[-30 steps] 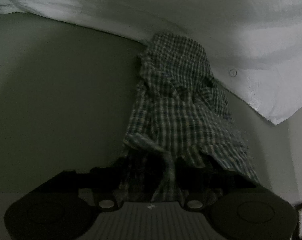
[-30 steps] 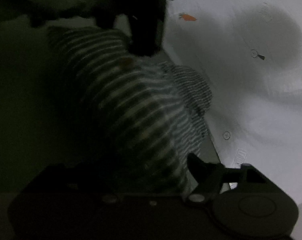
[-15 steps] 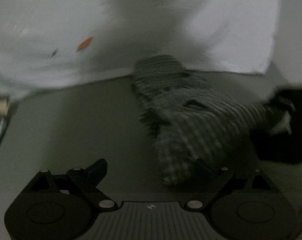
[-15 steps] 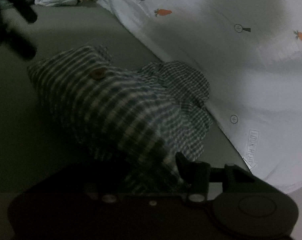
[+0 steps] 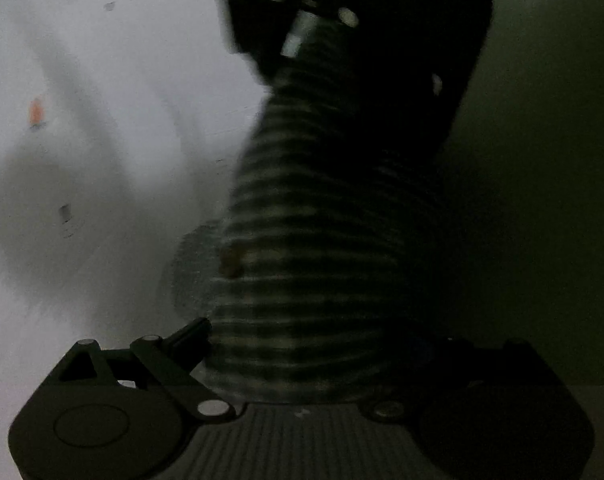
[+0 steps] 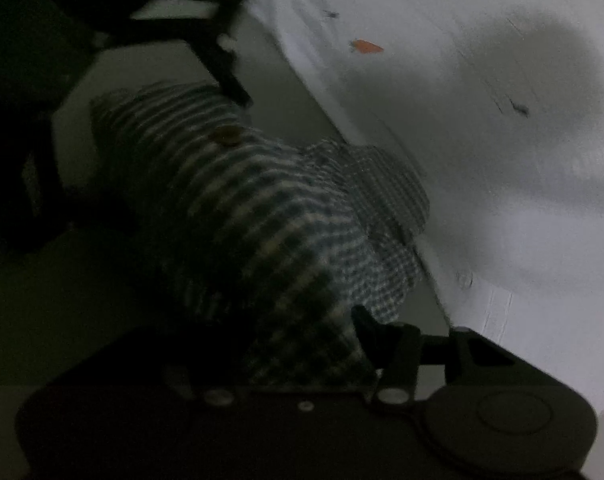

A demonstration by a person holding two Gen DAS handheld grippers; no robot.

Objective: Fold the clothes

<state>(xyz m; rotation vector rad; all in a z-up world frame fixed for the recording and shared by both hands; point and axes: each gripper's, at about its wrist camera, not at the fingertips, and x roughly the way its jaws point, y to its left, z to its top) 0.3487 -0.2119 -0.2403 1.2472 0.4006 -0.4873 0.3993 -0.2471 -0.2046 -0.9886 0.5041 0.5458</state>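
A dark checked shirt (image 6: 262,208) with a brown button lies bunched on the grey-green bed sheet (image 6: 286,96). My right gripper (image 6: 270,320) has the shirt's near end bunched between its jaws, which are closing on it. In the left wrist view the shirt (image 5: 309,240) stretches from my left gripper (image 5: 317,332) up to the dark right gripper (image 5: 341,40). My left gripper's jaws stand wide and are closing, with the blurred cloth between them and its pads not pressing. From the right wrist view my left gripper (image 6: 206,52) hangs over the shirt's far end.
A white quilt with small carrot prints (image 6: 481,140) lies along the shirt's right side, touching its edge. The same quilt (image 5: 82,140) fills the left half of the left wrist view. Dim sheet (image 5: 541,220) lies to the right.
My left gripper let go of the shirt, rolled over and swung round to face the right gripper, and now has the shirt's other end between its jaws. The right gripper stayed put.
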